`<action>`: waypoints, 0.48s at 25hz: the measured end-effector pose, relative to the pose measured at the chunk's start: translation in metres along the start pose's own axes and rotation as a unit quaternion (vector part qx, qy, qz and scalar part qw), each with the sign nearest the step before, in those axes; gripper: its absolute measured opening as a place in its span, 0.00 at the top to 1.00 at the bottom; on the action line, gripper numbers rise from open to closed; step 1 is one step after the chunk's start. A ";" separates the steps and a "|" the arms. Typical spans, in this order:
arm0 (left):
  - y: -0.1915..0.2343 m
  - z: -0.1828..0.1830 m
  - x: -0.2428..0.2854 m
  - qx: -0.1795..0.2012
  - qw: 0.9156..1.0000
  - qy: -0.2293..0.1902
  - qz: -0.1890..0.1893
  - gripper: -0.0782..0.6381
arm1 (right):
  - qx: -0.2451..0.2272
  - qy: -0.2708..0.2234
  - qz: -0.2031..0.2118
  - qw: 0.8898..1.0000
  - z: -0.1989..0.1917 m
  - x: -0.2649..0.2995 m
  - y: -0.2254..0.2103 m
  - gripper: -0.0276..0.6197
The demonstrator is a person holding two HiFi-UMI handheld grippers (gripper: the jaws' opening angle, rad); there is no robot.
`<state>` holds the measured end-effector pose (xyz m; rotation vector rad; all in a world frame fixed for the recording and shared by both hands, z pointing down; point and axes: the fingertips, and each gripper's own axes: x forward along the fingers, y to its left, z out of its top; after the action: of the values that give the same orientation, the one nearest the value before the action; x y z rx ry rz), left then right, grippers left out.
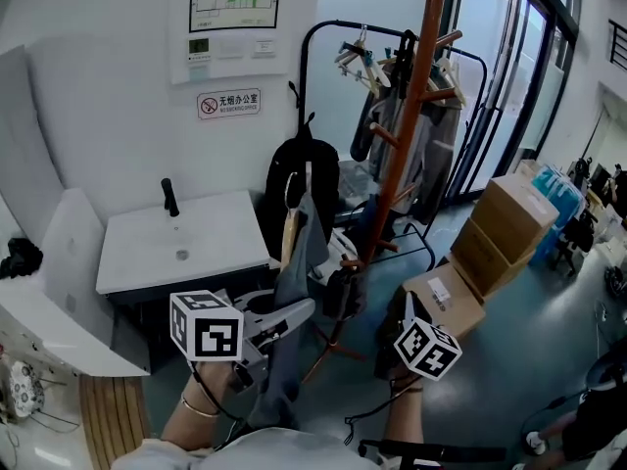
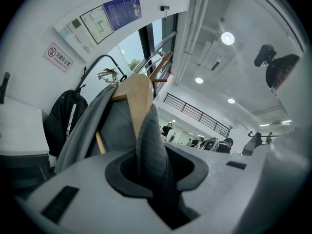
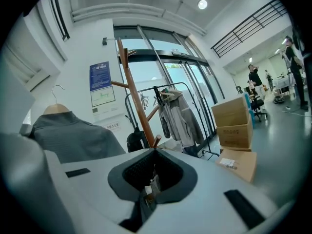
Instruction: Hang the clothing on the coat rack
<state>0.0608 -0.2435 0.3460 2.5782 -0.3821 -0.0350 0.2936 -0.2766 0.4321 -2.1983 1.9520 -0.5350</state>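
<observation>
A grey garment (image 1: 294, 262) hangs on a wooden hanger (image 1: 290, 233), held up in front of me. My left gripper (image 1: 299, 311) is shut on a fold of that grey cloth (image 2: 151, 145), and the hanger's wooden shoulder (image 2: 136, 99) rises just above the jaws. The brown coat rack pole (image 1: 416, 96) with its pegs stands just right of the garment. My right gripper (image 1: 392, 326) is low beside the rack's foot. Its jaws (image 3: 153, 179) are shut, with nothing clearly between them. In the right gripper view the garment (image 3: 73, 135) is at the left and the rack (image 3: 134, 96) is ahead.
A black backpack (image 1: 304, 174) hangs behind the garment. A black clothes rail with hung clothing (image 1: 392, 96) stands behind the rack. To the left is a white sink (image 1: 186, 243), and cardboard boxes (image 1: 509, 223) sit on the floor at the right. People stand far off (image 3: 253, 77).
</observation>
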 end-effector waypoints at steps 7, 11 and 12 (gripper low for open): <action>0.041 0.030 0.013 0.007 1.000 0.017 -0.025 0.75 | -0.013 -0.005 -0.008 1.000 0.009 0.040 0.024 0.92; 0.063 0.040 0.021 0.013 0.998 0.037 -0.049 0.75 | -0.015 -0.012 -0.028 0.999 0.015 0.059 0.029 0.92; 0.068 0.041 0.023 0.013 0.998 0.043 -0.054 0.75 | -0.016 -0.014 -0.033 0.999 0.017 0.063 0.030 0.92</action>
<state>0.0612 -0.3262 0.3460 2.6139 -0.2120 0.0413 0.2775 -0.3444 0.4160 -2.2842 1.8919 -0.4841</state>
